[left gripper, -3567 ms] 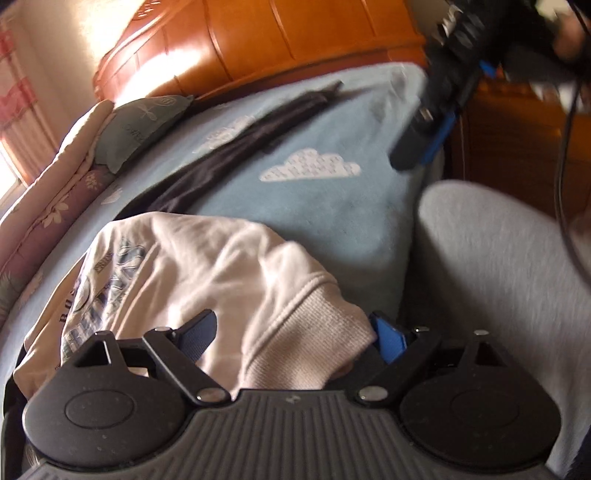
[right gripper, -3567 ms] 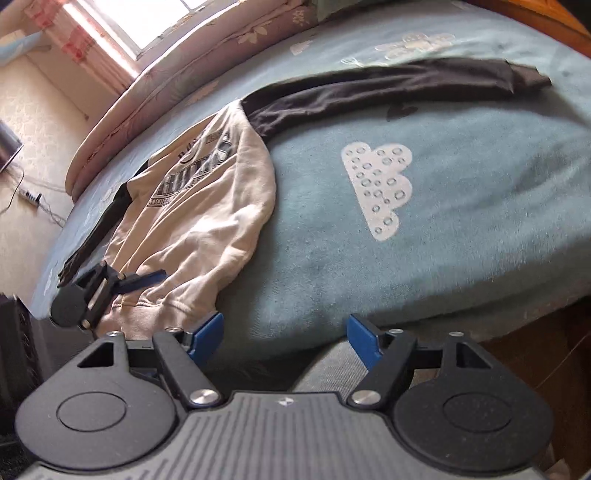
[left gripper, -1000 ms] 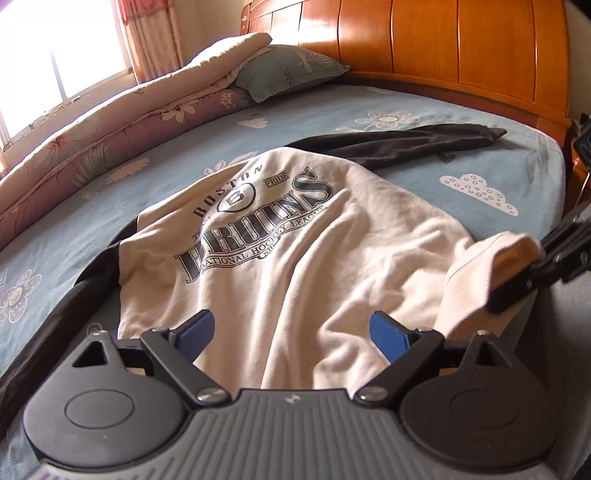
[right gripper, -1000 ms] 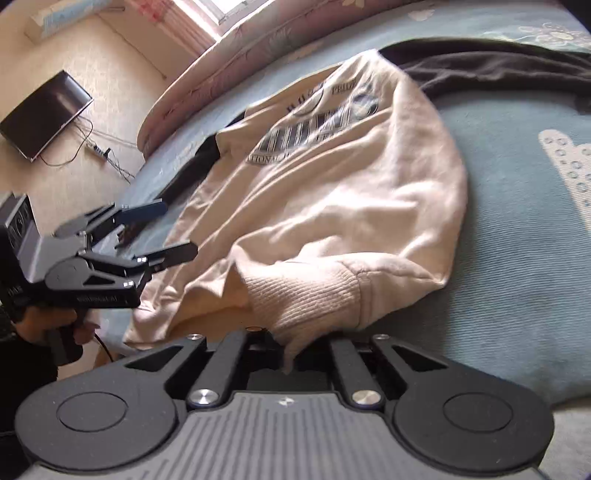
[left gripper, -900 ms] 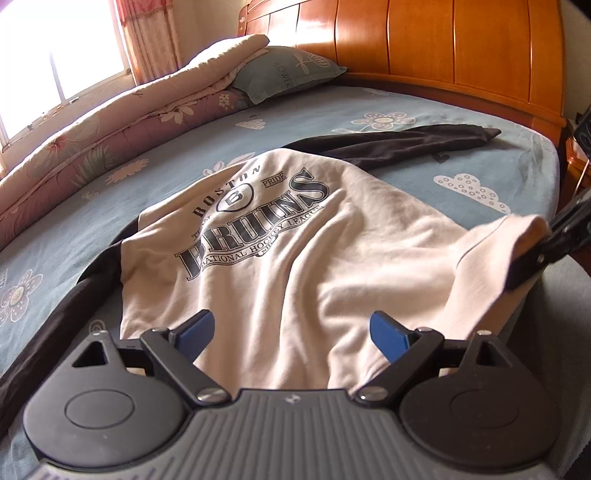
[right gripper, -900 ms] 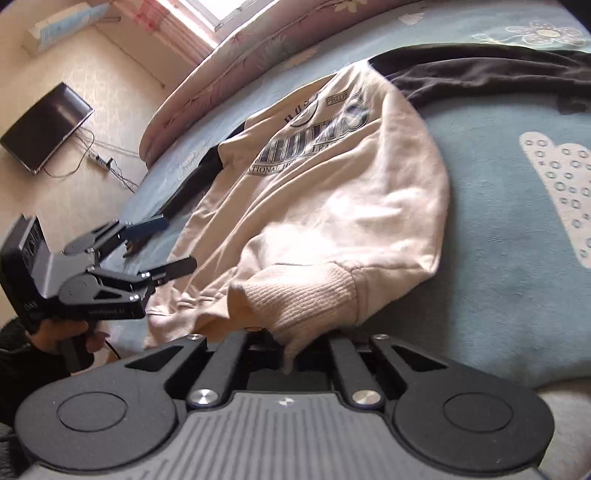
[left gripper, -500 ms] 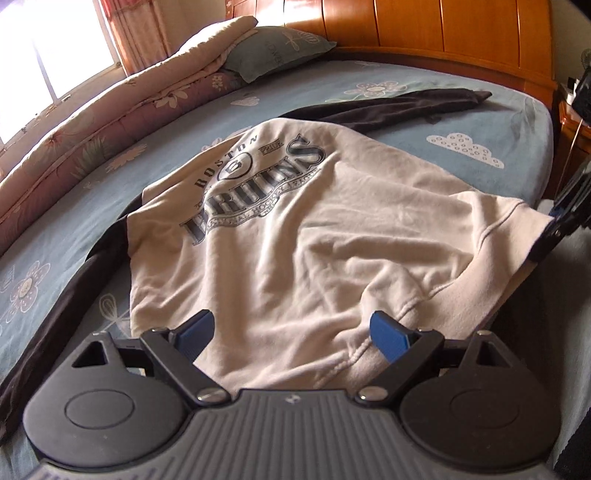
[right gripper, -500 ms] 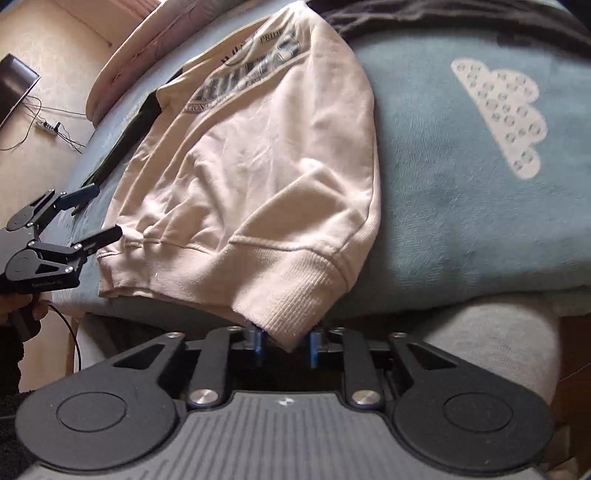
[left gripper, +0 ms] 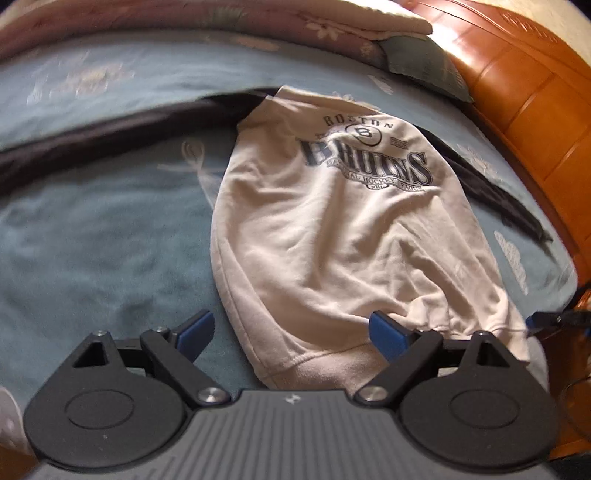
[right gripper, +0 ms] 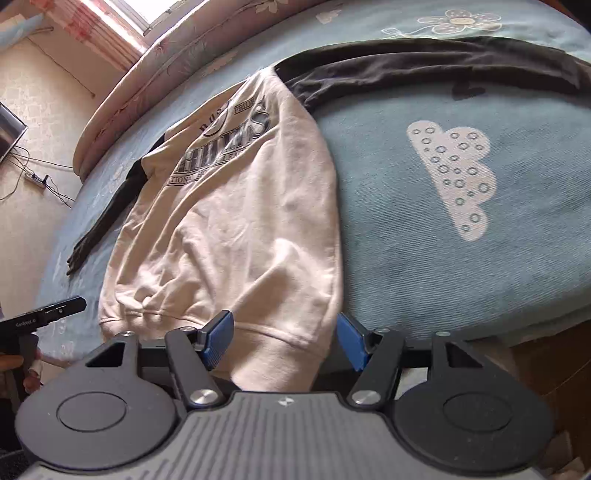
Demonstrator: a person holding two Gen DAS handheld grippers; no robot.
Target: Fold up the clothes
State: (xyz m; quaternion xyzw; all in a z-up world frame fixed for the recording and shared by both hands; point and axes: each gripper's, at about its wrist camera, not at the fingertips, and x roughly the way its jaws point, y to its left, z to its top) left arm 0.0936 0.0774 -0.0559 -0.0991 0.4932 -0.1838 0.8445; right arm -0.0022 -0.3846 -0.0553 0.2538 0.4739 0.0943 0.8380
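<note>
A cream sweatshirt [left gripper: 332, 229] with a dark printed logo and two dark sleeves [right gripper: 424, 70] lies spread face up on the blue bedspread [right gripper: 480, 258]. Its ribbed hem hangs at the near bed edge. My left gripper [left gripper: 291, 332] is open just above the hem's left corner, with cloth lying under the gap and no pad pressing on it. My right gripper [right gripper: 284, 338] has its jaws opening. The hem's right corner [right gripper: 280, 354] lies loose between the blue pads. In the right wrist view, the left gripper [right gripper: 48, 314] shows at the far left, held by a hand [right gripper: 29, 365].
A wooden headboard [left gripper: 535, 110] runs along the right, with a pillow [left gripper: 424, 62] and a folded floral quilt [left gripper: 258, 22] at the far side of the bed. Beyond the bed are a curtained window [right gripper: 110, 33] and a power strip with cables [right gripper: 37, 179] on the floor.
My right gripper has opened and let go of the hem corner, which now lies loose. The sweatshirt has settled flat. My left gripper has swung and rolled towards the hem's left side.
</note>
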